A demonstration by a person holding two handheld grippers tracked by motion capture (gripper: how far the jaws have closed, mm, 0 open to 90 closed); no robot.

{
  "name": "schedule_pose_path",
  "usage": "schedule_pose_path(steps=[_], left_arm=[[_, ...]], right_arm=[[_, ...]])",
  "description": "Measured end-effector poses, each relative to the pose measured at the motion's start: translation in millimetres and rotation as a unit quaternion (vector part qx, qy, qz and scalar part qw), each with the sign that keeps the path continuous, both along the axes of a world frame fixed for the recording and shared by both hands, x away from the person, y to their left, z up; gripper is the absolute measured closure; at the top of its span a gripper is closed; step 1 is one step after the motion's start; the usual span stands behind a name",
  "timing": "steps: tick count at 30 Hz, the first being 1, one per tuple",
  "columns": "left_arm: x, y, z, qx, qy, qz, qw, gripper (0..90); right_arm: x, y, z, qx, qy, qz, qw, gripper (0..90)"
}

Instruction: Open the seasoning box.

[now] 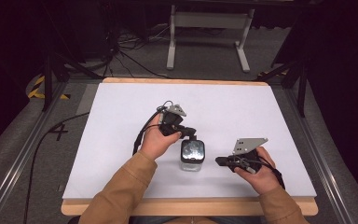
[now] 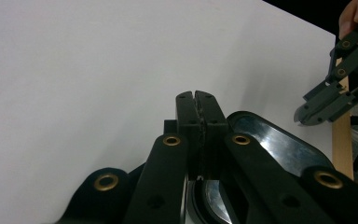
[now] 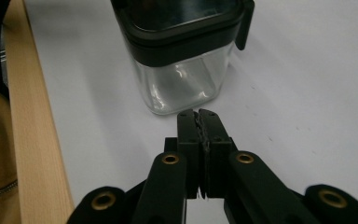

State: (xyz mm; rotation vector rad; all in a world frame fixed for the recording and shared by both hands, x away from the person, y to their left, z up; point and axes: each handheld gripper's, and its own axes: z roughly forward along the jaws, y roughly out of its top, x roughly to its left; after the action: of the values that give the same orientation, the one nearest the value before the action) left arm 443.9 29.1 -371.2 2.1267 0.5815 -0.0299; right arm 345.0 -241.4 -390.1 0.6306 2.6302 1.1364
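Both grippers are sitting closed and empty right now. Right gripper (image 3: pixel 199 116): jaws are meeting pad to pad with nothing between them, tips pointing at the jar (image 3: pixel 182 56), which is standing upright just ahead of them, near but not touching as far as I can tell. It's a clear square container with a black lid (image 3: pixel 179 18) and a black clasp down one side; looks empty inside, hard to be sure through the glare. Left gripper (image 2: pixel 198 100): also closed on nothing, hovering above the jar with the glossy lid directly under and slightly right of its jaws; whether its underside is resting on the lid I can't tell. In the high view the jar (image 1: pixel 192 156) is sitting between the two grippers on the white worktop (image 1: pixel 121 121), left gripper (image 1: pixel 189 133) at its far edge, right gripper (image 1: pixel 220 161) beside it. My read: this is the approach stage of opening the jar, no grasp made yet. Next move probably calls for opening the right jaws to clamp the glass body, then getting the left gripper onto the clasp or lid edge.
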Motion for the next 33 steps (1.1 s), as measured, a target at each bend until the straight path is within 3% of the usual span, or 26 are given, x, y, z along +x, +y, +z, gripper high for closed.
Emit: schedule_pose_path(steps=[7, 13, 16, 31, 33], left_arm=[[1.4, 0.9, -0.8, -0.002, 0.003, -0.001, 1.0000, 89.5], [2.3, 1.2, -2.2, -0.009, 0.009, 0.003, 0.9999, 89.5], [2.9, 1.8, -2.1, -0.008, 0.012, 0.001, 0.9999, 89.5], [2.8, 1.0, -3.2, -0.011, 0.012, 0.005, 0.9998, 89.3], [2.5, 1.4, -2.6, -0.009, 0.012, 0.010, 0.9998, 86.2]], right_arm=[[-3.7, 10.7, 1.9, 0.010, -0.002, 0.013, 0.9999, 89.2], [-9.5, 24.0, 7.0, 0.045, -0.004, 0.031, 0.9985, 89.8], [-10.7, 27.5, 9.0, 0.050, -0.008, 0.035, 0.9981, 89.9], [-10.3, 36.1, 9.4, 0.067, -0.024, 0.023, 0.9972, 89.9], [-10.2, 36.7, 9.4, 0.067, -0.024, 0.024, 0.9972, 89.9]])
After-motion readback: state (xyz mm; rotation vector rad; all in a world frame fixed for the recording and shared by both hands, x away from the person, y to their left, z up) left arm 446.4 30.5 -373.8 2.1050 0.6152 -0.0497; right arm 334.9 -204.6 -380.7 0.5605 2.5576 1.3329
